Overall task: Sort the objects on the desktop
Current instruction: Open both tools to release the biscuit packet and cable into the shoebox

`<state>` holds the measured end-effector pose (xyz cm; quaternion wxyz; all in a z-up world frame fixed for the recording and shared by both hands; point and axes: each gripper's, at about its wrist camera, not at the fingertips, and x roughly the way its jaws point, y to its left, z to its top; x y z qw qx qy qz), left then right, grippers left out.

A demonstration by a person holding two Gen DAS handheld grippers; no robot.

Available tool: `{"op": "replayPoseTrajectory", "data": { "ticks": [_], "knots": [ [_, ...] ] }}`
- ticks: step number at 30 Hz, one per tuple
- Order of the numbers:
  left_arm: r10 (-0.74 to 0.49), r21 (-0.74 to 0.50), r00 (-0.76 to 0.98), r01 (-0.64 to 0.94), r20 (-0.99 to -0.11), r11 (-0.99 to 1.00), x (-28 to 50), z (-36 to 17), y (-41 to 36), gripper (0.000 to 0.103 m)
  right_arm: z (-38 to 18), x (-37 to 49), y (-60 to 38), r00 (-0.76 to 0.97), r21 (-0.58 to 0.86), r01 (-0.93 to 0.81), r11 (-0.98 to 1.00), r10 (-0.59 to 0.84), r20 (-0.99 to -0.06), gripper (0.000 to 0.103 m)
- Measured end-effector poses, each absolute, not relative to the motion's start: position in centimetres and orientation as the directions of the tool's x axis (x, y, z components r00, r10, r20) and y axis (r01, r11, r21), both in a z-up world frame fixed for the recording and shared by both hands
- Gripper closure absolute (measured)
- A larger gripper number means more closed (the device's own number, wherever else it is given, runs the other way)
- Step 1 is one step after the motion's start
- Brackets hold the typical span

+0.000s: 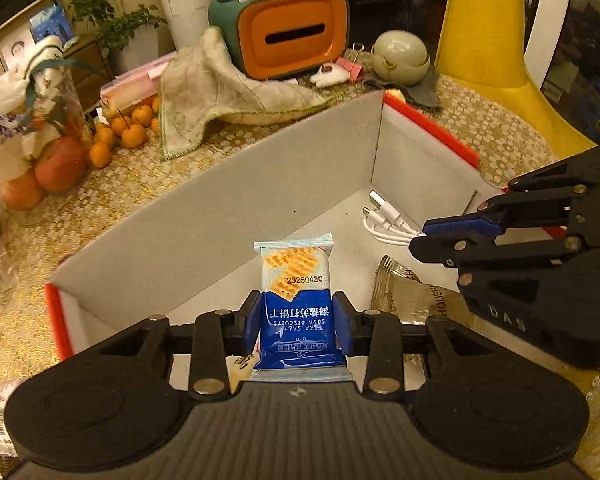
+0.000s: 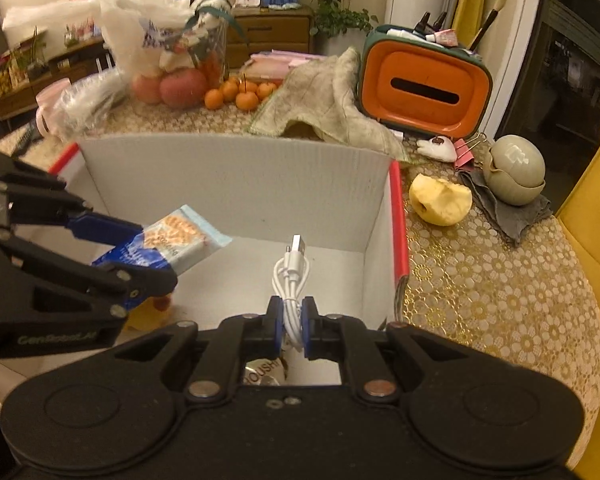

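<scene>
My left gripper (image 1: 298, 322) is shut on a blue soda biscuit packet (image 1: 296, 304) and holds it over the open white cardboard box (image 1: 228, 208) with red edges. The packet also shows in the right wrist view (image 2: 172, 246), clamped by the left gripper (image 2: 140, 260). My right gripper (image 2: 292, 324) is shut on a coiled white USB cable (image 2: 292, 276) inside the box, and shows in the left wrist view (image 1: 420, 236) with the cable (image 1: 384, 220). A brown snack packet (image 1: 412, 300) lies on the box floor.
On the gold patterned tablecloth (image 2: 480, 280): a bitten apple (image 2: 440, 200), a green lidded cup (image 2: 516, 176) on a grey cloth, a pink binder clip (image 2: 466, 152), an orange tissue box (image 2: 424, 92), a beige towel (image 2: 324, 104), tangerines (image 2: 236, 94) and bagged fruit (image 2: 168, 84).
</scene>
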<state>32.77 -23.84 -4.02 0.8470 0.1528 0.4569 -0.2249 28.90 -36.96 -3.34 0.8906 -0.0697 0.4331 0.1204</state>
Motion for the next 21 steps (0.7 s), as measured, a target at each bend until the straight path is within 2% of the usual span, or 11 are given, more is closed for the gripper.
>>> {"op": "replayPoseTrajectory", "data": {
  "ticks": [15, 19, 21],
  "knots": [
    [-0.219, 0.029, 0.396, 0.533, -0.892, 0.845, 34.2, -6.6, -24.2, 0.066, -4.4, 29.3, -35.6, 0.547, -0.041, -0.319, 0.947, 0.149, -0.824, 0.096],
    [-0.223, 0.027, 0.397, 0.535, -0.891, 0.844, 34.1, -6.4, -24.1, 0.065, -4.4, 29.3, -35.3, 0.544, -0.053, -0.321, 0.946, 0.138, -0.828, 0.088],
    [-0.217, 0.035, 0.406, 0.530, -0.888, 0.847, 34.0, -6.2, -23.9, 0.056, -4.2, 29.2, -35.6, 0.548, -0.043, -0.312, 0.949, 0.143, -0.824, 0.083]
  ]
}}
